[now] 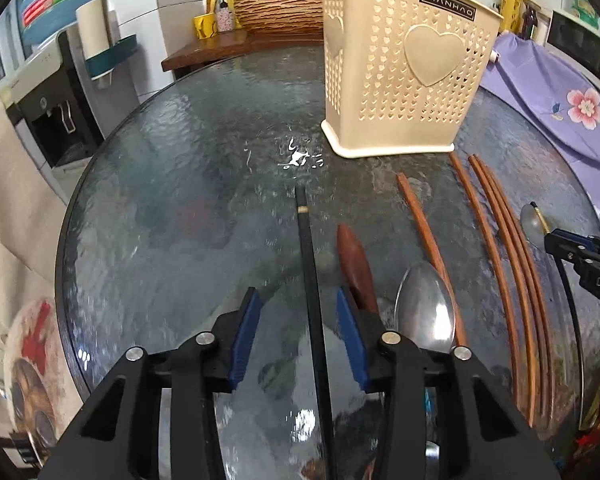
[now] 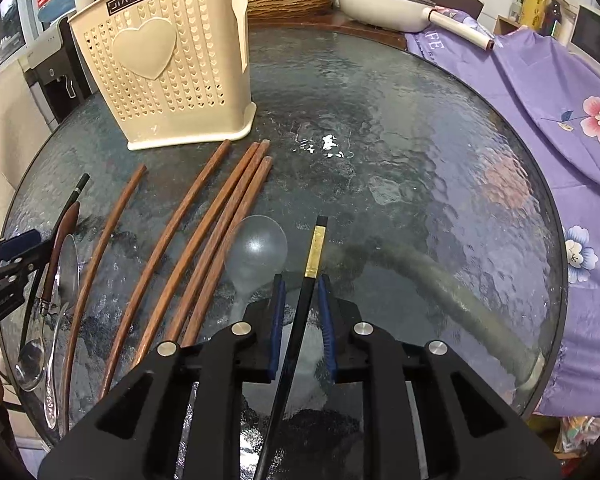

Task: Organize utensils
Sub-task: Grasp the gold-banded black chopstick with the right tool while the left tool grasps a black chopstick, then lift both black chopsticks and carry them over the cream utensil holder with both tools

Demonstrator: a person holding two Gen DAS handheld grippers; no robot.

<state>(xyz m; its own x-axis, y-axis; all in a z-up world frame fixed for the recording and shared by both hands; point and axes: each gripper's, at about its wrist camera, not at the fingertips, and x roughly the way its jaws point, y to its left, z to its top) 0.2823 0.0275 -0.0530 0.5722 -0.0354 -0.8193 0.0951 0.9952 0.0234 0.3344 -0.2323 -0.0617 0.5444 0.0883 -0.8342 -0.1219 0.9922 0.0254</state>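
A black chopstick point(image 1: 310, 264) lies on the glass table point(image 1: 180, 160), running between the blue pads of my left gripper point(image 1: 298, 316). Its jaws stand apart, with a gap on each side of the stick. My right gripper point(image 2: 302, 308) straddles a second black chopstick point(image 2: 300, 328) with a gold band. Those jaws are narrow, and slim gaps show beside the stick. Several brown wooden chopsticks point(image 2: 204, 220) lie fanned out in front of the cream perforated utensil holder point(image 2: 168, 72). A metal spoon point(image 1: 426, 308) and a clear spoon point(image 2: 256, 248) rest among them.
A purple floral cloth point(image 2: 540, 100) drapes over the table's right side. Behind the table stand a white pan point(image 2: 380, 0) and a woven basket point(image 1: 280, 12). A water dispenser point(image 1: 48, 112) is off the left edge. More metal spoons point(image 2: 30, 360) lie near the left rim.
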